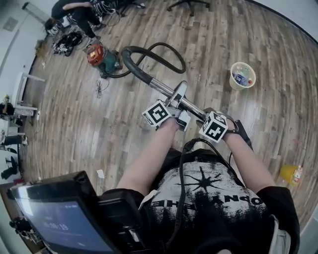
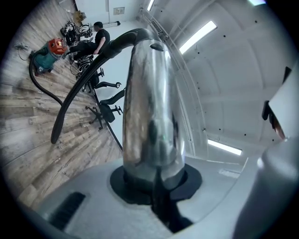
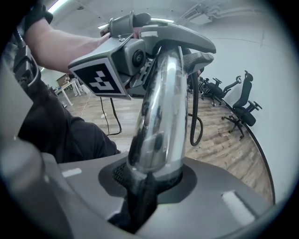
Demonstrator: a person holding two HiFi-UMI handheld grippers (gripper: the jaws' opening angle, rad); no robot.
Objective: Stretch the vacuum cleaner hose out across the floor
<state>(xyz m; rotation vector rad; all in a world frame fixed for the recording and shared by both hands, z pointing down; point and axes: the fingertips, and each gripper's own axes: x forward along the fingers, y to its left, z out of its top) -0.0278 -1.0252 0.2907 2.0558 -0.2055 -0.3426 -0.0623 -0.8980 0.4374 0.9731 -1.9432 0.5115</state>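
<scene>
so, setting: a person stands on a wooden floor [image 1: 74, 129] and holds a claw in each hand, both on one vacuum wand
left claw [image 1: 178, 101]: closed down to a narrow gap, its jaws clamped on the chrome wand [image 1: 161, 87]; in the left gripper view the tube rises straight out from between them
right claw [image 1: 203, 115]: closed on the same wand, a little wider than the left, pads against the tube; it grips the end nearer the person's body, just beside the left claw
wand: slanted away from the person toward the upper left of the head view, lifted off the floor
hose [image 1: 134, 68]: black, joined to the wand's far end, bent over in a thick curve, then lying in a loose loop on the boards and running back to the vacuum; not stretched straight
vacuum cleaner [image 1: 99, 57]: red and teal canister, standing on the floor beyond the loop, well apart from the person
tub [image 1: 242, 75]: round, pale, open-topped, on the floor to the right of the wand
yellow object [image 1: 289, 173]: on the floor at the far right, too small to tell what it is
background: another person [image 1: 74, 12] bends over near the vacuum; office chairs [image 3: 243, 100] by the wall
</scene>
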